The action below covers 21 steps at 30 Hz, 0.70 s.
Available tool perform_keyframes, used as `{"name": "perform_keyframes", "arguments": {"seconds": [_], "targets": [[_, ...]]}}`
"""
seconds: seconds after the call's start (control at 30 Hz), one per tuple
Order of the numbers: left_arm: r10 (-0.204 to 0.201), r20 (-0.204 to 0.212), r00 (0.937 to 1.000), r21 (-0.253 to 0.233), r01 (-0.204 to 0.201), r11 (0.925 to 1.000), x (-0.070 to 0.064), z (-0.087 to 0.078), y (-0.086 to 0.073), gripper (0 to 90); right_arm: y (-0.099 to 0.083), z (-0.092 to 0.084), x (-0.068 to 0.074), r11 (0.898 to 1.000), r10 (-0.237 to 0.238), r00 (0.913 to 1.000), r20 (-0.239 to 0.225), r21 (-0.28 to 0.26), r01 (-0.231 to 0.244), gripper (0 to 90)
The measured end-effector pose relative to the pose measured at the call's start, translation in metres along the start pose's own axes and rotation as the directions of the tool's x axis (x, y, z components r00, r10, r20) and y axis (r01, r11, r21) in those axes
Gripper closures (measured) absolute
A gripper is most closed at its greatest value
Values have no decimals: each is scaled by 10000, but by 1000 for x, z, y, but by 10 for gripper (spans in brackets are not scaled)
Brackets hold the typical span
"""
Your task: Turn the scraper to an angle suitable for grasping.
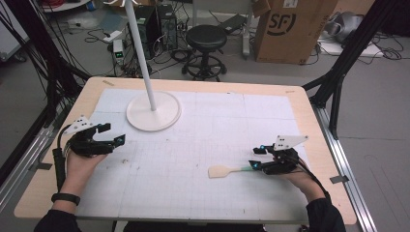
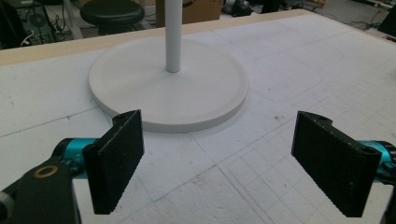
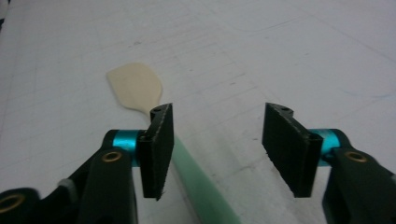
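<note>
Spatula lying near right front edge of counter; right gripper half open around green handle, not pressing. Left gripper wide open, empty.

- High view: even, soft overhead light; the table reads bright and flat, with faint shadows under the stand base
- Floor from 10 to 2 o'clock is dimmer, and the dark frames at 9 and 3 o'clock lose detail
- The picture is soft and slightly blocky; straight edges bow a little toward the corners
- Left gripper view: sharp at centre, with a pale sheen on the base; pads crisp, background at 12 o'clock blurred
- Right gripper view: hazy and low in contrast; spatula soft, handle at 6 o'clock blurred
</note>
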<state>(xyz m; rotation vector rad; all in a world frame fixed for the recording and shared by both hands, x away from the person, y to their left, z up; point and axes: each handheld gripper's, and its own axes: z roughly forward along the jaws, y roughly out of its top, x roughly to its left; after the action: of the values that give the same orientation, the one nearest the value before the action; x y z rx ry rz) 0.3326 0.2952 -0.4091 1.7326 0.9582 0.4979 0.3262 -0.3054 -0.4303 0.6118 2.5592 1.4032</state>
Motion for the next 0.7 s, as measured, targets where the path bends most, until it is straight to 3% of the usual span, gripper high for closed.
{"name": "perform_keyframes", "arguments": {"seconds": [0.33, 0.43, 0.57, 0.7], "targets": [[50, 100, 9999, 77, -51, 10000, -1, 0, 0, 180, 10, 26, 9, 9933, -447, 9946, -933, 1017, 542, 560], [98, 101, 9999, 102, -99, 9999, -1, 0, 0, 180, 15, 37, 14, 9840, -806, 9887, -1266, 1481, 992, 589], [108, 128, 9999, 174, -110, 9998, -1, -1, 0, 180, 15, 45, 18, 9648, -1327, 9816, -1372, 2088, 1596, 651], [79, 159, 9998, 231, -83, 9997, 0, -1, -1, 181, 15, 44, 16, 9637, -1331, 9805, -1444, 2121, 1621, 762]]}}
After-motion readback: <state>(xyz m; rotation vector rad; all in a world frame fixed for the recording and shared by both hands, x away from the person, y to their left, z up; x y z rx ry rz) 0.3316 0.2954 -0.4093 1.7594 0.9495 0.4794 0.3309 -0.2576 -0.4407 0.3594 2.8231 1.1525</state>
